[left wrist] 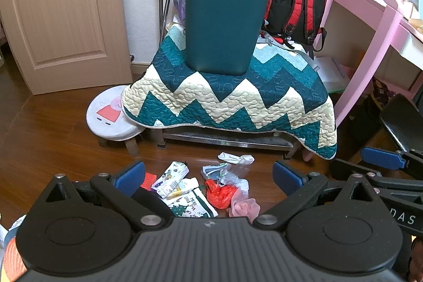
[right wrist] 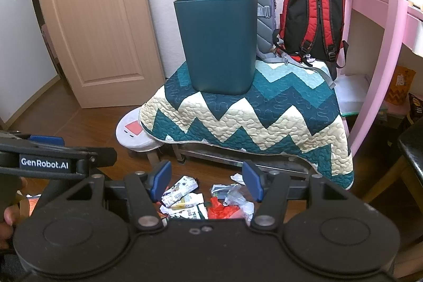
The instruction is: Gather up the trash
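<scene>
Overhead, dark teal bin stands upright on quilted bench cover; rigid, light, empty by the look. Below, litter pile on wood floor: printed cartons crushable, red plastic bag limp, slippery; pinch a bunched fold. Left gripper and right gripper: both jaws spread, holding 0 items.

Open floor fronts trash; bench behind.

Left gripper and right gripper: black ribbed bodies, silver pivot screws, blue finger pads; white "GenRobot.AI" marking.
</scene>
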`<action>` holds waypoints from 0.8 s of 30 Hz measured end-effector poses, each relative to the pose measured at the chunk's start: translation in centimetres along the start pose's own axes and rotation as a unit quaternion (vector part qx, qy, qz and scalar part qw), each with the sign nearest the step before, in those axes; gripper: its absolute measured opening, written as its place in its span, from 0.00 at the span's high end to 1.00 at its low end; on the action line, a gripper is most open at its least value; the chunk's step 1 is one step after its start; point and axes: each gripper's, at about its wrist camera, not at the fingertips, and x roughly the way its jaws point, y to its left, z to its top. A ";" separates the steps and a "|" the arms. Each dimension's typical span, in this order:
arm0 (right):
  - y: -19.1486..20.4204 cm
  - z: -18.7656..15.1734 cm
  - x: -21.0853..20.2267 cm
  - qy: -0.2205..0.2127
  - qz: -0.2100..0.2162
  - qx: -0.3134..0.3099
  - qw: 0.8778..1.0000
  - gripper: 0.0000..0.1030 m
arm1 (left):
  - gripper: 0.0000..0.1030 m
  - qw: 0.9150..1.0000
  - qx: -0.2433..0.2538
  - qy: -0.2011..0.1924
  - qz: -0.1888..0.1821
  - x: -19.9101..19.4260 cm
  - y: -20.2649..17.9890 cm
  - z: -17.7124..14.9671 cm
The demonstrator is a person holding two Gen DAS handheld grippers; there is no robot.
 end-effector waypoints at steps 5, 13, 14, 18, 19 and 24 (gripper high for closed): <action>-0.6 -0.1 0.6 0.010 -0.005 -0.002 1.000 0.42 | 0.00 1.000 -0.006 0.012 -0.008 1.1 0.2 0.1; -3.2 1.1 5.4 0.044 -0.003 0.009 0.999 0.42 | 0.00 0.999 -0.024 0.038 -0.020 5.9 2.3 2.1; -3.8 1.3 6.3 0.053 0.001 0.020 0.998 0.42 | 0.00 0.998 -0.032 0.043 -0.022 6.9 2.8 2.5; -6.5 1.8 10.9 0.086 0.012 0.056 0.995 0.42 | 0.00 0.996 -0.050 0.075 -0.022 11.2 4.4 4.1; -7.3 1.8 12.2 0.094 0.010 0.063 0.994 0.42 | 0.00 0.995 -0.052 0.079 -0.021 12.2 4.7 4.4; -9.6 1.5 18.2 0.130 0.009 0.092 0.987 0.42 | 0.00 0.994 -0.027 0.109 -0.009 18.8 6.8 6.5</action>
